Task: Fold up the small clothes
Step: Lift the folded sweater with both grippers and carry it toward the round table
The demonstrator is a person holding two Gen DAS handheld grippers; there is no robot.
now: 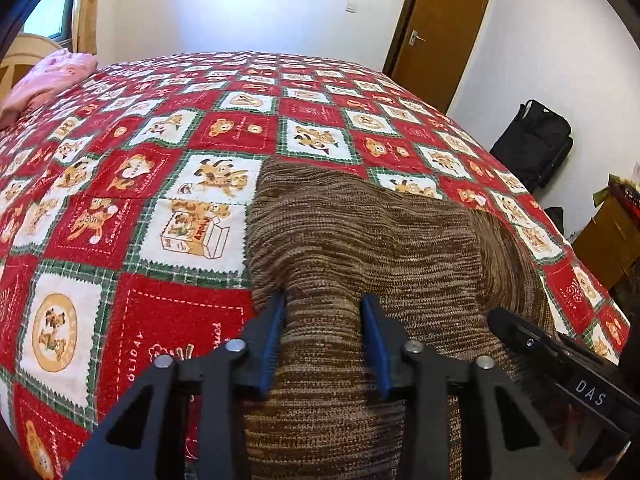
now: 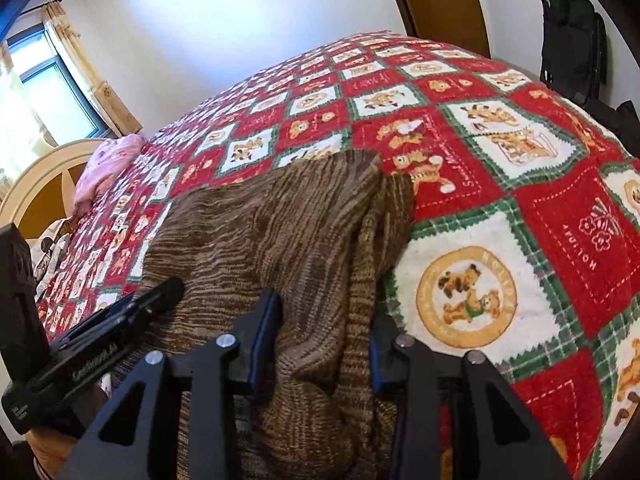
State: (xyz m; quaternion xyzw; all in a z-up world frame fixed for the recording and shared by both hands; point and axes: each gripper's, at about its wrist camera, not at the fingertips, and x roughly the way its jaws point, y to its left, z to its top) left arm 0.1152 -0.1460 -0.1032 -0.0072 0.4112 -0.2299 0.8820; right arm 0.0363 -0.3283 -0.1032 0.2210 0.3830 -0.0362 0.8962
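A brown striped knit garment [image 1: 360, 232] lies on the bed near its front edge, with its far part flat and its near part bunched up. My left gripper [image 1: 324, 300] is shut on a raised fold of the knit, and its blue pads [image 1: 272, 340] press the fabric from both sides. In the right wrist view the same garment [image 2: 260, 232] fills the middle. My right gripper [image 2: 324, 312] is shut on a thick gathered fold near the garment's right edge, and the fabric partly hides its right finger. Each view shows the other gripper's black body beside the garment.
A red, white and green patchwork bedspread [image 1: 160, 160] covers the bed. A pink cloth [image 1: 44, 80] lies at the far left by the headboard [image 2: 36, 184]. Beyond the bed are a brown door [image 1: 440, 28], a black bag [image 1: 536, 140] and cardboard boxes [image 1: 608, 232].
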